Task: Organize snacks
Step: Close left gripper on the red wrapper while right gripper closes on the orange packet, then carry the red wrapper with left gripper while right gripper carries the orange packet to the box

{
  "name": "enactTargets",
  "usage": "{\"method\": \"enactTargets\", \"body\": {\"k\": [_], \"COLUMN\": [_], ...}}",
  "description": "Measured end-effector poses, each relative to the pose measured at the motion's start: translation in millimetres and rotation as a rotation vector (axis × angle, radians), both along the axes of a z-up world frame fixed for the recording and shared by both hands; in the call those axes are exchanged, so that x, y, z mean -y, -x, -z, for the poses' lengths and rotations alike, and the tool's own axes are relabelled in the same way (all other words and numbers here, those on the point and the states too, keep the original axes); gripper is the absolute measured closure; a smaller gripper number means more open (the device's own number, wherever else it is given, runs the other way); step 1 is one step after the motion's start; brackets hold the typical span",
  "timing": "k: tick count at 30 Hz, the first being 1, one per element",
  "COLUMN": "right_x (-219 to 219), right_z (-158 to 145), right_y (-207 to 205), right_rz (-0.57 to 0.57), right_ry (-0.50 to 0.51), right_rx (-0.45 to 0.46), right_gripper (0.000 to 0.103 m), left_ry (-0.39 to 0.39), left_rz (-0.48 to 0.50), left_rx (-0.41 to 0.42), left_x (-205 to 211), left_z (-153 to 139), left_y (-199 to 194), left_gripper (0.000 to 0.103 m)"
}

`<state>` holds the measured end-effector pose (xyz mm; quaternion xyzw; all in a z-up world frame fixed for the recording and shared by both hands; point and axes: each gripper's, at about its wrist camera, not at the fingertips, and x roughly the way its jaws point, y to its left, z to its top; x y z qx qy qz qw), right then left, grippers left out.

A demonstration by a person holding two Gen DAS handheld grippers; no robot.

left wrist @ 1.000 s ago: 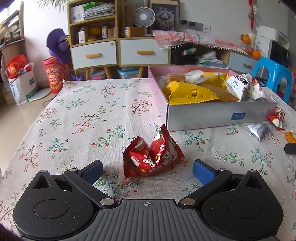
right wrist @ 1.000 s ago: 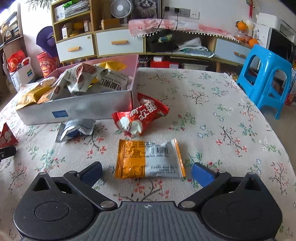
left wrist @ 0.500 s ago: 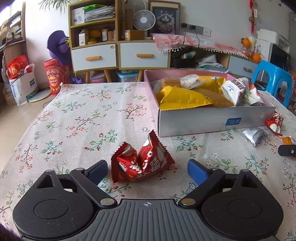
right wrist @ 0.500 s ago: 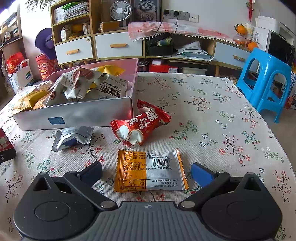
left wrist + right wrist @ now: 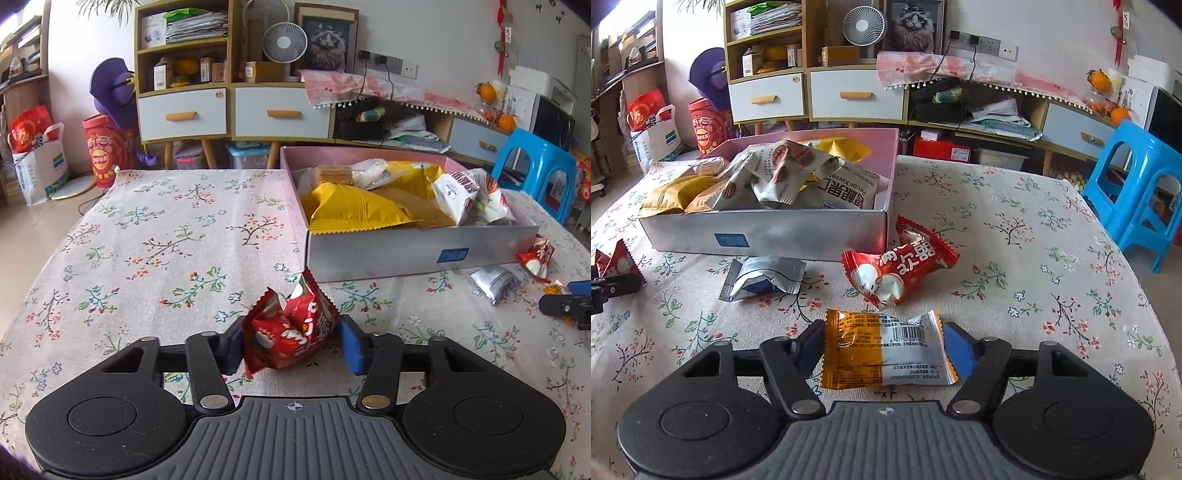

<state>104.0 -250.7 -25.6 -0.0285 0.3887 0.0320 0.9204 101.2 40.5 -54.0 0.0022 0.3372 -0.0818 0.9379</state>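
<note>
A crumpled red snack packet (image 5: 291, 332) lies on the flowered tablecloth in front of the silver box (image 5: 406, 251). My left gripper (image 5: 291, 345) is closing its jaws around the packet, and both blue pads touch its sides. In the right wrist view an orange-and-silver packet (image 5: 882, 350) lies flat. My right gripper (image 5: 884, 347) is closing on it too, its pads meeting the two crimped ends. The box (image 5: 775, 229) holds several yellow and white snack bags.
A second red packet (image 5: 901, 269) and a silver packet (image 5: 761, 273) lie loose by the box's front right corner. A blue stool (image 5: 1137, 192) stands off the table's right side. Cabinets and shelves line the far wall behind the table.
Both grippers' jaws have come in from wide open onto their packets. The red packet is squeezed narrower. Neither hand has shifted much.
</note>
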Motion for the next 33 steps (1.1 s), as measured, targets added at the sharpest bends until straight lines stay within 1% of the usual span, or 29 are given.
{"method": "enactTargets", "body": {"k": [1,2,4,5,6,13,16,17,19,20,21,24,26,29,32,33], "right_x": [0,-1,-1,-1,0,-2,-1,0,3,5,7,8,8,7,5,5], "right_z": [0,-1,-1,-2,-3,-10,-10,-9,-6,-4,-2,1,0,-1,-3,-4], "right_y": [0,0,1,1,1,2,2,1,0,-1,-3,-3,-3,-2,0,0], "right_rz": [0.001,0.002,0.004,0.004,0.002,-0.016,-0.016,-0.009,0.014,0.022,0.027,0.026,0.029,0.025,0.019,0.021], "right_ry": [0.003,0.005,0.002,-0.001,-0.002,-0.009,-0.009,-0.014,-0.024,-0.035,-0.043,-0.035,-0.032,-0.019,0.012,0.018], "right_rx": [0.002,0.003,0.004,0.006,0.01,0.024,0.02,0.016,-0.005,-0.017,-0.029,-0.027,-0.026,-0.023,-0.018,-0.018], "right_gripper": [0.047,0.048,0.051,0.054,0.06,0.067,0.063,0.059,0.049,0.046,0.044,0.045,0.052,0.059,0.082,0.087], "left_ry": [0.001,0.001,0.009,0.011,0.012,0.029,0.029,0.029,0.031,0.033,0.035,0.034,0.032,0.032,0.036,0.037], "left_rz": [0.005,0.008,0.014,0.016,0.018,0.026,0.032,0.034,0.04,0.042,0.045,0.052,0.057,0.061,0.066,0.068], "left_rx": [0.001,0.001,-0.001,-0.002,-0.002,-0.005,-0.007,-0.01,-0.016,-0.019,-0.021,-0.024,-0.023,-0.023,-0.024,-0.025], "left_x": [0,1,1,1,1,2,3,4,4,4,5,6,8,8,9,9], "left_z": [0,-1,-1,-2,-2,-4,-4,-4,-4,-4,-4,-3,-2,-2,-3,-3], "left_y": [0,1,1,1,1,2,3,3,4,4,4,5,5,7,7,7], "left_gripper": [0.057,0.061,0.063,0.065,0.065,0.065,0.065,0.065,0.065,0.065,0.065,0.065,0.065,0.065,0.065,0.065]}}
